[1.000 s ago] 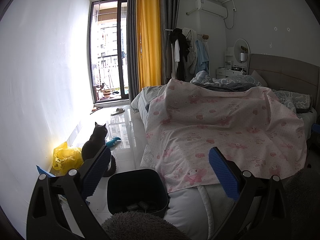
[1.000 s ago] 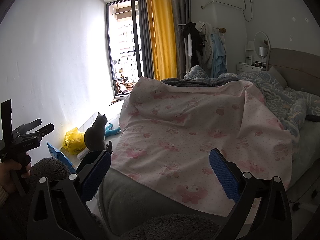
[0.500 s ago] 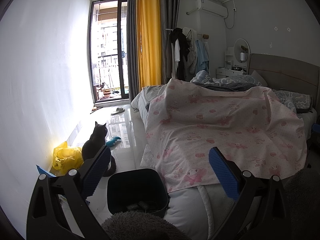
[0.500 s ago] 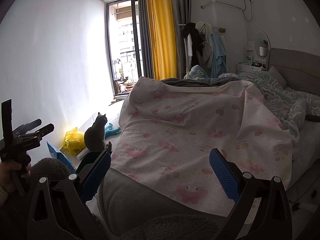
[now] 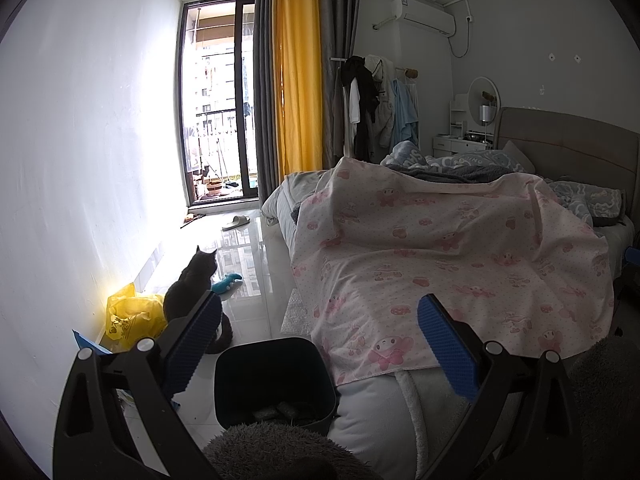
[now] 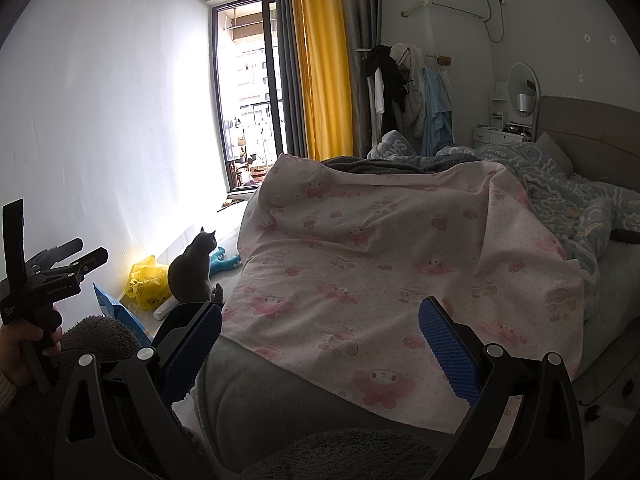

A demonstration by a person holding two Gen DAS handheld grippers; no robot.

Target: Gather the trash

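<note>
While nothing's moved in the last second, so no trash collected yet, the left claw (image 5: 318,340) hangs wide open and empty over the bin (image 5: 275,384), near the yellow bag (image 5: 134,316) by the cat (image 5: 192,288); right view: right claw (image 6: 320,342) also gaping, empty, above the bed (image 6: 400,272)

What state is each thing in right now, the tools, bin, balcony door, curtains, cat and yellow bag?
Left tool: open, empty.
Right tool: open, empty.
Trash bin: upright, unlidded, some trash inside.
Balcony door: appears slid open.
Curtains: drawn aside.
Cat: sitting, facing the door.
Yellow bag: crumpled on floor.
</note>
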